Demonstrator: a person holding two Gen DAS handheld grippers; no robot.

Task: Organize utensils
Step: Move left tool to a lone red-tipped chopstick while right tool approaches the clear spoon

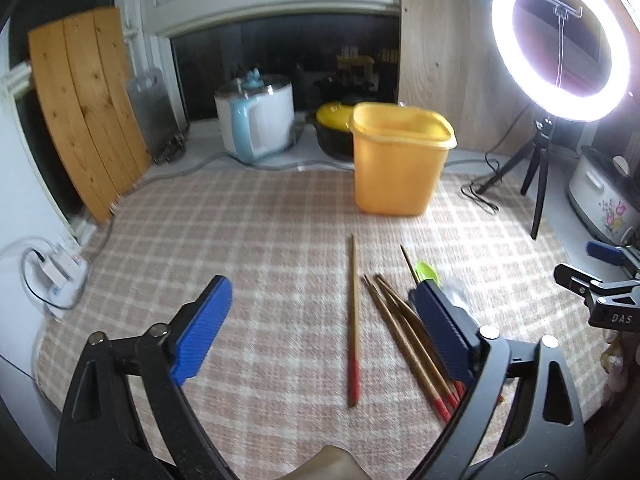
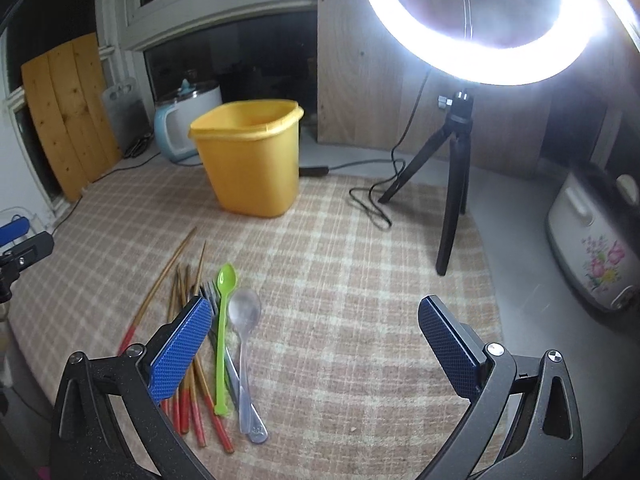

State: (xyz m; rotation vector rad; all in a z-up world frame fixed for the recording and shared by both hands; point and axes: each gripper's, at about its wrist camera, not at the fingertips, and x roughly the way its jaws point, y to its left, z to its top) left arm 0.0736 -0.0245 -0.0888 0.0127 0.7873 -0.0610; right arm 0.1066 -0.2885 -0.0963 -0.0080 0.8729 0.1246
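A yellow plastic bin (image 1: 400, 160) (image 2: 250, 156) stands upright at the far side of the checked cloth. Several red-tipped wooden chopsticks (image 1: 404, 332) (image 2: 188, 364) lie in a loose pile; one chopstick (image 1: 353, 320) lies apart to the left. A green spoon (image 2: 224, 328), a clear spoon (image 2: 245, 344) and a metal fork (image 2: 210, 292) lie beside them. My left gripper (image 1: 320, 328) is open and empty above the chopsticks. My right gripper (image 2: 316, 344) is open and empty, its left finger over the pile.
A ring light on a black tripod (image 2: 452, 168) (image 1: 536, 168) stands at the right with a cable on the cloth. A floral rice cooker (image 2: 592, 248) is at the far right. A white-blue cooker (image 1: 256, 120) and wooden boards (image 1: 84, 112) stand at the back.
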